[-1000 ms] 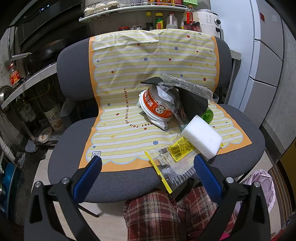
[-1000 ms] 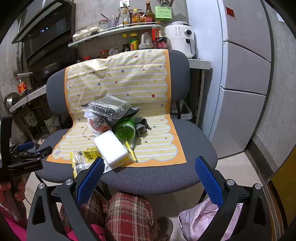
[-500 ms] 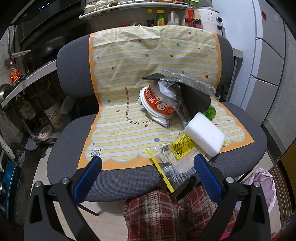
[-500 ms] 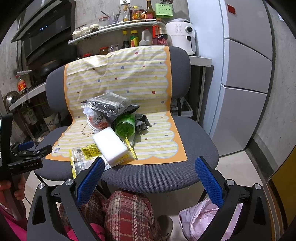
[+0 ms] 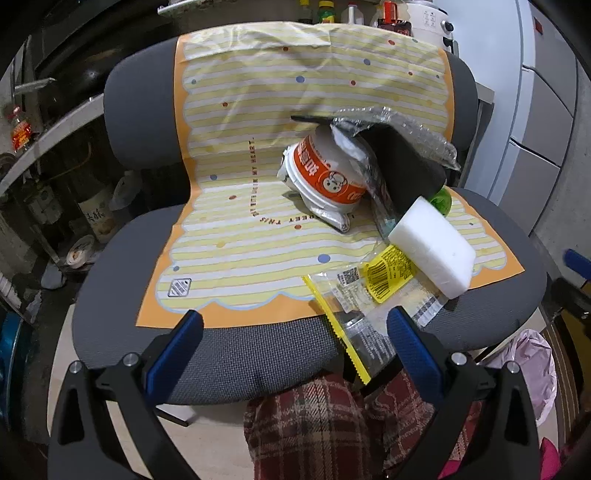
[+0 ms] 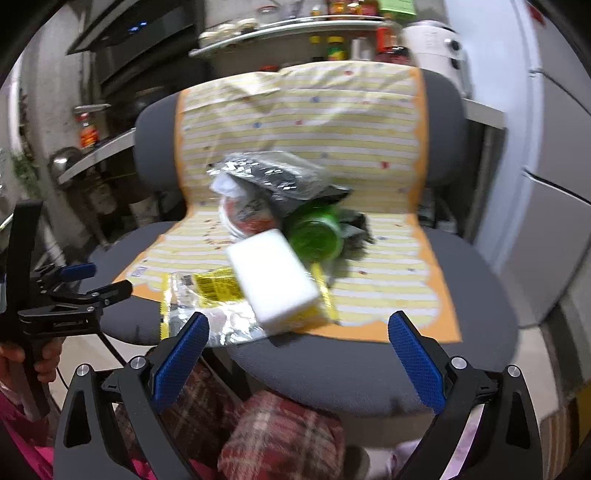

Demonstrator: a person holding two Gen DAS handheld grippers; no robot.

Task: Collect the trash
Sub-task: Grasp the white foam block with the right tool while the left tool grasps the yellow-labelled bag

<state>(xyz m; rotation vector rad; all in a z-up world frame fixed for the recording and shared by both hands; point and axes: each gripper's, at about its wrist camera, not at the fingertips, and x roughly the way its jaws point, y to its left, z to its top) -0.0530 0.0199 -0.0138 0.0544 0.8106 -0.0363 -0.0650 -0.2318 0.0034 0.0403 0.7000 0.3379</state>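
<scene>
Trash is piled on a grey chair (image 5: pixel 122 295) covered by a yellow striped sheet (image 5: pixel 258 240): an orange and white noodle cup (image 5: pixel 325 177), a black bubble-wrapped packet (image 5: pixel 402 155), a white foam block (image 5: pixel 432 247), a green cup (image 6: pixel 314 232) and a clear wrapper with a yellow label (image 5: pixel 369 295). My left gripper (image 5: pixel 295 339) is open and empty at the chair's front edge, just short of the wrapper. My right gripper (image 6: pixel 297 343) is open and empty in front of the foam block (image 6: pixel 273 280). The right wrist view is blurred.
A shelf with bottles (image 5: pixel 332 7) stands behind the chair, a white fridge (image 6: pixel 546 184) to the right. A pink bag (image 5: pixel 532 365) lies on the floor at the right. Plaid-trousered legs (image 5: pixel 332 424) are below the grippers. Clutter (image 5: pixel 88 221) sits left of the chair.
Both grippers have moved forward toward the chair, so the trash pile looks larger. Both stay open. Nothing on the chair has moved.
</scene>
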